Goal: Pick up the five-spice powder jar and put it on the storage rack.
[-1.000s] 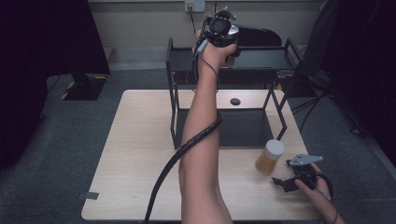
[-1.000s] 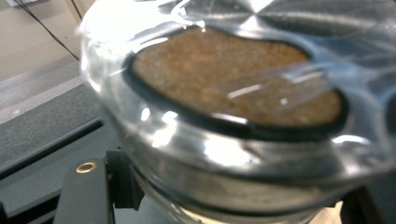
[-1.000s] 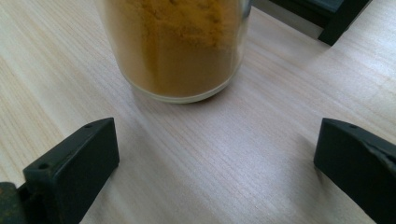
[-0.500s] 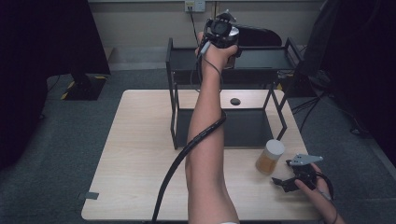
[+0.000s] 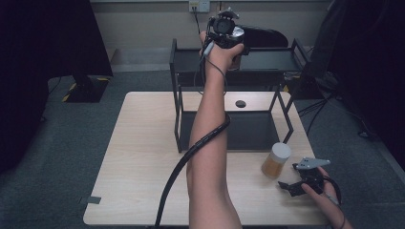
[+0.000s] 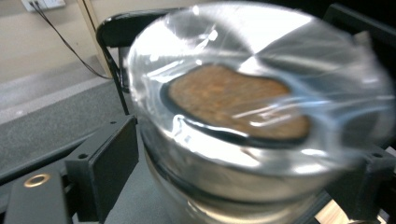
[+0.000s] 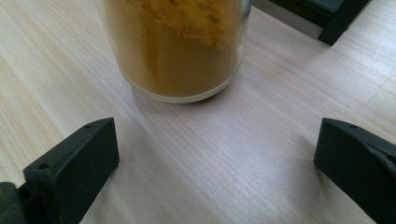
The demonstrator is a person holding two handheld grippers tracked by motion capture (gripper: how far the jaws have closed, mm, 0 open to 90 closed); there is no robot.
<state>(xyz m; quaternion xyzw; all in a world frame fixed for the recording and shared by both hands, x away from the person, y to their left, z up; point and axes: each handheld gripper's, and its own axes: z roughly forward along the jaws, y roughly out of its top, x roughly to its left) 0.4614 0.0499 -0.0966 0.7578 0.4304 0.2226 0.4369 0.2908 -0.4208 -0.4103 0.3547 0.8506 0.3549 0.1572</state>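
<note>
Left gripper (image 5: 228, 28) is raised over the top shelf of the black rack (image 5: 177, 95); its jaws have just been opening and now stand apart either side of a clear jar (image 6: 261, 116) with brown contents, the left pad off the glass. Right gripper (image 5: 297, 183) rests on the table (image 5: 143, 143) in front of the rack's right leg, jaws wide apart, nothing between them. A yellow-powder jar (image 5: 276, 160) stands just beyond it, near the rack's front edge. Bare tabletop lies left of the rack.
</note>
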